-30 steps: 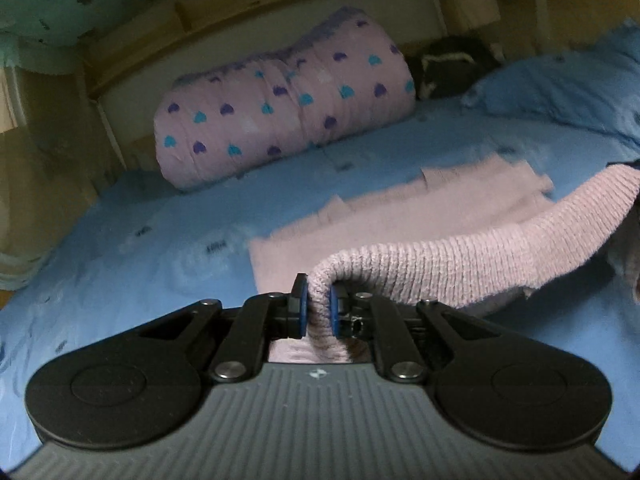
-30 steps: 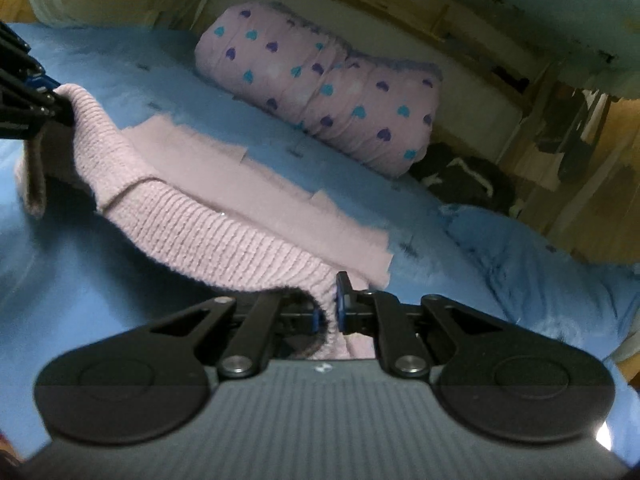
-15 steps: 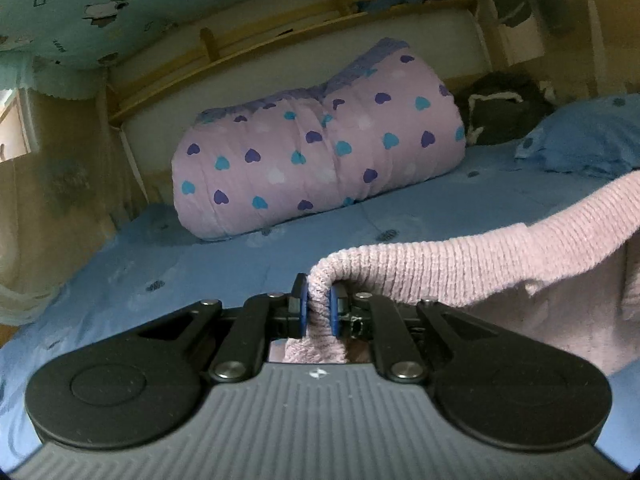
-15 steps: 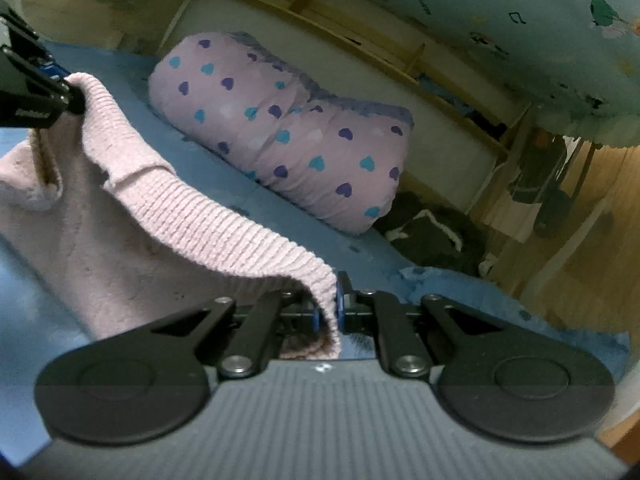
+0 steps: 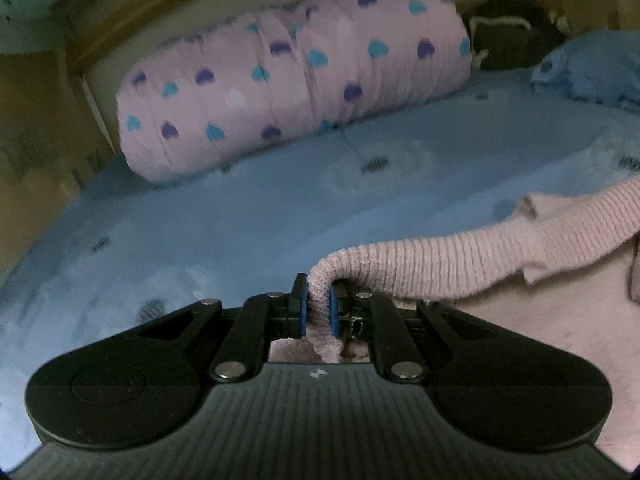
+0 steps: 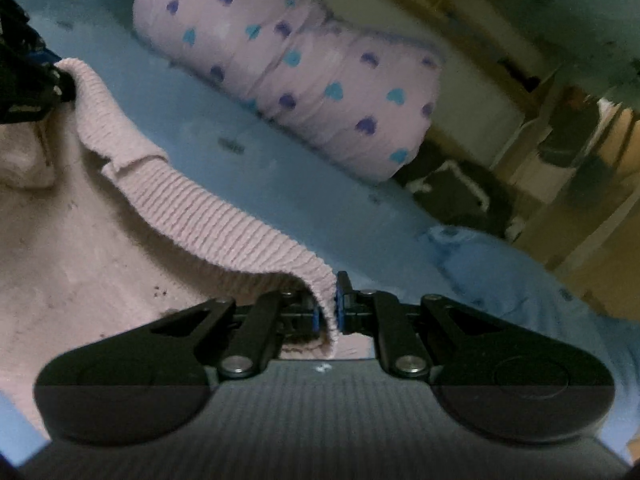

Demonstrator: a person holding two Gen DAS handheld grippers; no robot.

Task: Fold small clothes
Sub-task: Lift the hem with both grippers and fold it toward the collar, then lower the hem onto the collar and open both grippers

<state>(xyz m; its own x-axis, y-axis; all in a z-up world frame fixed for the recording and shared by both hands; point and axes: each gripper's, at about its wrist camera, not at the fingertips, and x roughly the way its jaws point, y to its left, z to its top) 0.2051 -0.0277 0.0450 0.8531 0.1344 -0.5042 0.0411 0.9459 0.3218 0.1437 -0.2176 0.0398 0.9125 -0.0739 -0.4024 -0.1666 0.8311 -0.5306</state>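
Holding the ribbed hem of a pink knit sweater (image 5: 460, 264) between both tools, I judge the step in hand to be carrying that edge across for a fold. My left gripper (image 5: 319, 312) is pressed together on 1 end of the ribbing, fabric bunched between the blue pads (image 5: 303, 312). My right gripper (image 6: 328, 312) pinches the other end likewise, the knit draped over its near pad. In the right wrist view the left tool shows at the far left, with the hem slung between the 2 grips.

The sweater's body lies on the blue bedsheet (image 5: 240, 216), spreading under and behind the raised hem. A pink heart-print rolled duvet (image 5: 288, 92) sits far across the bed, well apart from the work, with a blue pillow (image 5: 592, 68) at the far right.

Recommendations, as judgement only: keep both ends level and the hem lightly taut so the fold line runs straight; lower both grips together; lay the hem flat before either tool lets go. Risk noted: uneven travel would skew the fold.
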